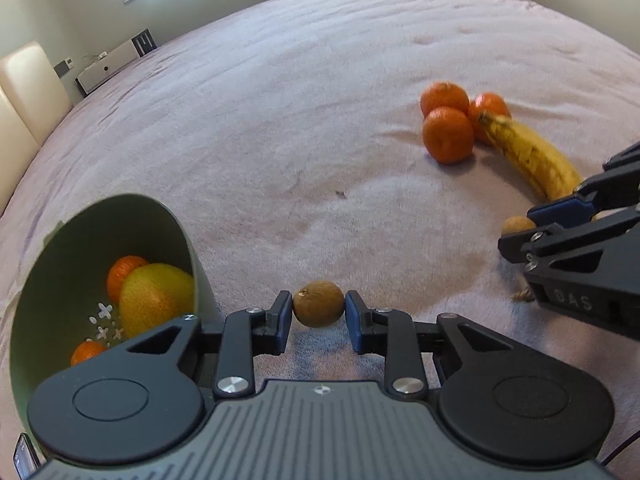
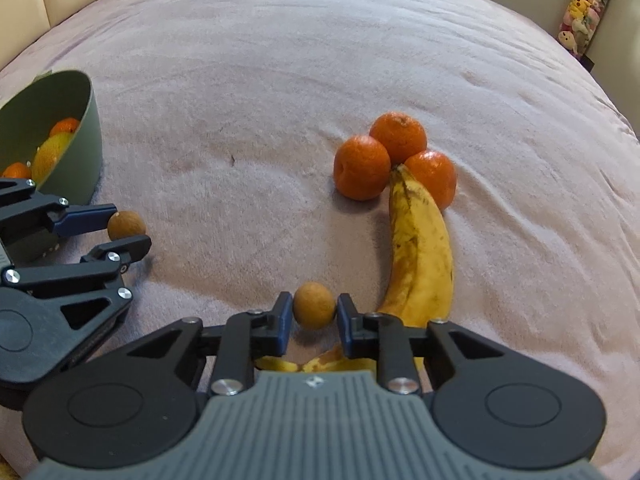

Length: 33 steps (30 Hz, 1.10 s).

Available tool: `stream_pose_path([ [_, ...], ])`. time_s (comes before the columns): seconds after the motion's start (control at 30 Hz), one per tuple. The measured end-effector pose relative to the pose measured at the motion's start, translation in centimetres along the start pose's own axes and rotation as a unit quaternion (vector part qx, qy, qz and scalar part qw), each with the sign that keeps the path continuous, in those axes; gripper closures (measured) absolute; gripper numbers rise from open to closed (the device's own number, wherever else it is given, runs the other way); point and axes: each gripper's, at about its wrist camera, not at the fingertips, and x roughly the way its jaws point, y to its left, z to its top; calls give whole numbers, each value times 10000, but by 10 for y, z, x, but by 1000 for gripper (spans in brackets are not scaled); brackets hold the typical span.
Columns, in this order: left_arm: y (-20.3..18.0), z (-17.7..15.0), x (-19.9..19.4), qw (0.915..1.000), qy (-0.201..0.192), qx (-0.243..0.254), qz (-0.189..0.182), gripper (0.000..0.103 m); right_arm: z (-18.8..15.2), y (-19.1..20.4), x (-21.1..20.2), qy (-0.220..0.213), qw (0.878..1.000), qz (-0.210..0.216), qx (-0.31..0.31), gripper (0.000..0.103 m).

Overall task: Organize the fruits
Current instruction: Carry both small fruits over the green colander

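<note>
My left gripper [image 1: 319, 309] is shut on a small brown round fruit [image 1: 319, 302] that rests on the pink blanket, right beside the green bowl [image 1: 186, 236]. In the right wrist view my right gripper [image 2: 314, 309] is shut on a smaller tan round fruit [image 2: 314, 304], next to the lower end of a spotted banana [image 2: 420, 248]. Three tangerines [image 2: 362, 168] cluster at the banana's stem. The bowl holds a yellow fruit [image 1: 154, 300] and tangerines [image 1: 124, 274]. Each gripper shows in the other's view, at left [image 2: 130, 226] and at right [image 1: 518, 229].
The pink blanket [image 1: 320, 120] covers a wide bed. Pieces of banana peel [image 2: 304, 364] lie under my right gripper. A small dry stem bit [image 1: 522, 294] lies near the right gripper. Cream chairs [image 1: 28, 92] stand at the far left, soft toys [image 2: 584, 8] at the far right.
</note>
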Motion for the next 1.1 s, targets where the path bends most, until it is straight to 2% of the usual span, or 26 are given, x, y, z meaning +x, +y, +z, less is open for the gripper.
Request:
stream_pose_path([
  [0.4, 35, 24, -46, 9968, -320, -633, -357, 71, 18, 10, -34, -492, 9988, 0, -35, 83],
  [0.67, 68, 32, -72, 9942, -524, -882, -316, 71, 31, 36, -65, -926, 9945, 185, -450, 83],
  [1.1, 116, 32, -93, 9896, -588, -1311, -115, 71, 52, 78, -93, -1271, 9874, 514, -794, 83],
])
